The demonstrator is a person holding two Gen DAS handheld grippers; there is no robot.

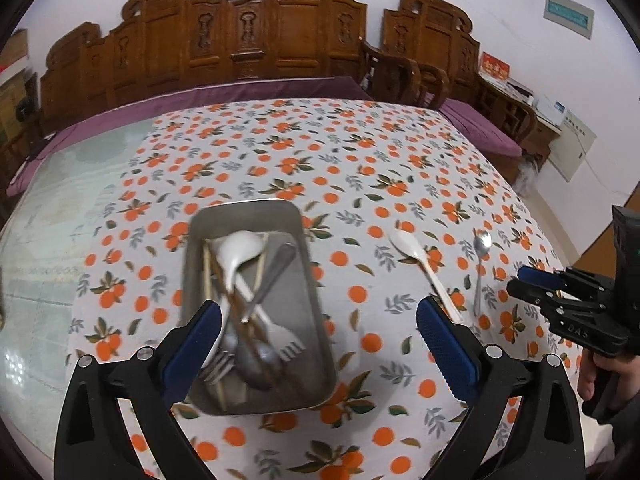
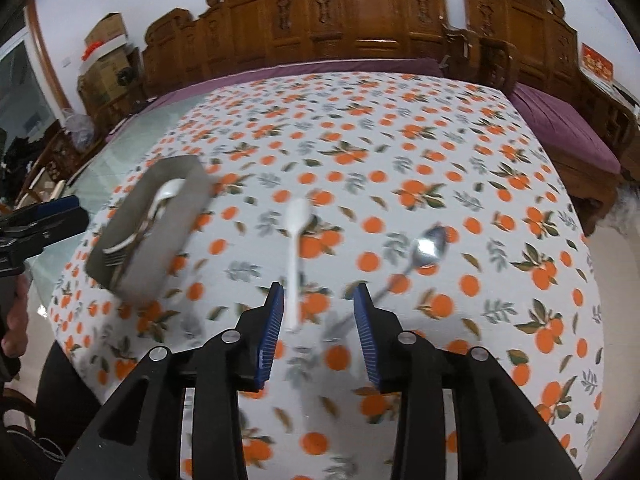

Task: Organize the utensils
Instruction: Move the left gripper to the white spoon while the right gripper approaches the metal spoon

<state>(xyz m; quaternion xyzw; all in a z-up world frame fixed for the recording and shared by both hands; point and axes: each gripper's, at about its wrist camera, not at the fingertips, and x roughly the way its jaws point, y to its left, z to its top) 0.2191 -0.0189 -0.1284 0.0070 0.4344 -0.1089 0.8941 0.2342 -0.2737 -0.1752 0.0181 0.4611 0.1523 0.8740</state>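
The right tool (image 2: 319, 300), nearest the right wrist camera, hangs with its ribbed blue pads partly spread and nothing between them. The handle end of a white plastic spoon (image 2: 295, 248) lies just beyond its left pad, at about 11 o'clock from the tips. A metal teaspoon (image 2: 424, 250) lies at about 1 o'clock, bowl shining, thin handle running back toward the right pad.

In the left wrist view the left tool (image 1: 318, 330) stands spread wide and empty above the near end of a metal tray (image 1: 316, 300), which sits on the table (image 1: 360, 152) at roughly 12 o'clock from that tool. The tray is a rectangular steel pan with rounded corners and dull walls. It already holds a white ladle-shaped spoon, a white plastic fork, metal cutlery and what look like wooden chopsticks, all crossed in a loose pile.

Judged from this, most utensils are gathered and two spoons remain out, well apart from the tray at its 3 o'clock. The step in hand looks like reaching for one of them. The next move calls for lowering the pads to straddle a thin handle lying flat on the soft orange-print cloth. The smooth plastic may skid, and the slim steel handle gives little to pinch.
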